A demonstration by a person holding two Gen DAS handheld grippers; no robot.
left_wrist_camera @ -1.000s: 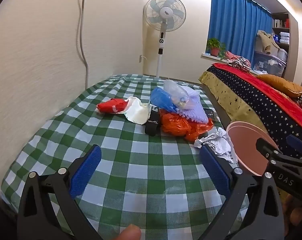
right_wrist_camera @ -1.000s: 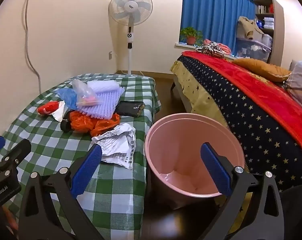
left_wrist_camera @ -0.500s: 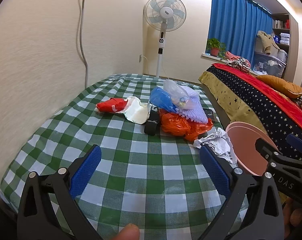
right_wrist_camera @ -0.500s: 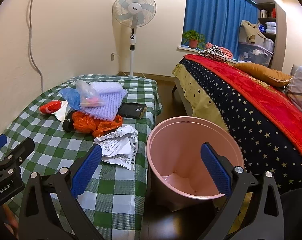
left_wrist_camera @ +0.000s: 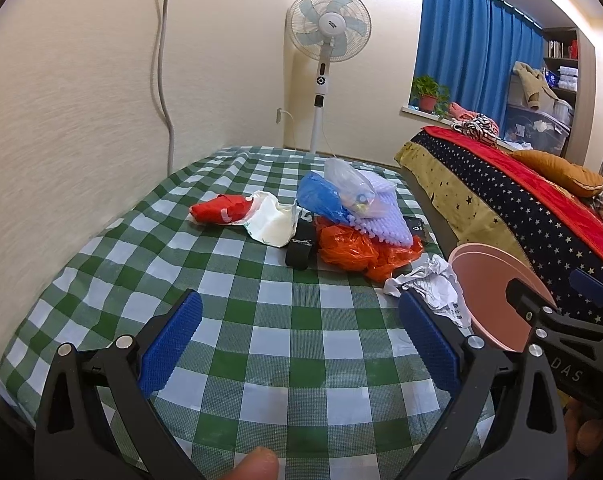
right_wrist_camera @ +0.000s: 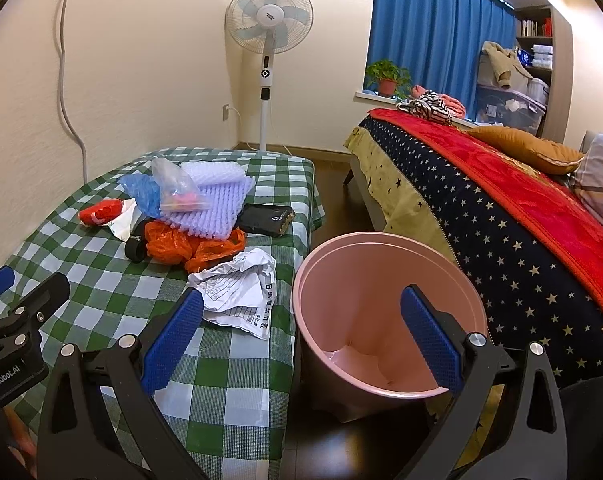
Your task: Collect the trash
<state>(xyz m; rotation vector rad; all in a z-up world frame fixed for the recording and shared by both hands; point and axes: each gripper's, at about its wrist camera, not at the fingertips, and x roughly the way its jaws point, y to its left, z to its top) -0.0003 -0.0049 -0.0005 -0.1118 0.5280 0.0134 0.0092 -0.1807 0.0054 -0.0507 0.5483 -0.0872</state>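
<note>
Our left gripper (left_wrist_camera: 297,336) hangs wide open and holds nothing, over bare checked cloth (left_wrist_camera: 261,320); our right gripper (right_wrist_camera: 301,332) is equally wide and empty, its right finger over the mouth of the pink bin (right_wrist_camera: 385,316). Over the last second both views have barely shifted: the right one has drawn slightly nearer the table edge, and no item has moved. So we judge collection has not started.

Just ahead of the right gripper's left finger lies the crumpled paper (right_wrist_camera: 241,292), nearest the bin. Beyond it sit the orange bag (right_wrist_camera: 181,246), black pouch (right_wrist_camera: 267,218), lilac foam sheet (right_wrist_camera: 215,204) and blue bag (right_wrist_camera: 139,192), piled and touching; the red wrapper (left_wrist_camera: 219,210) lies farther left.
</note>
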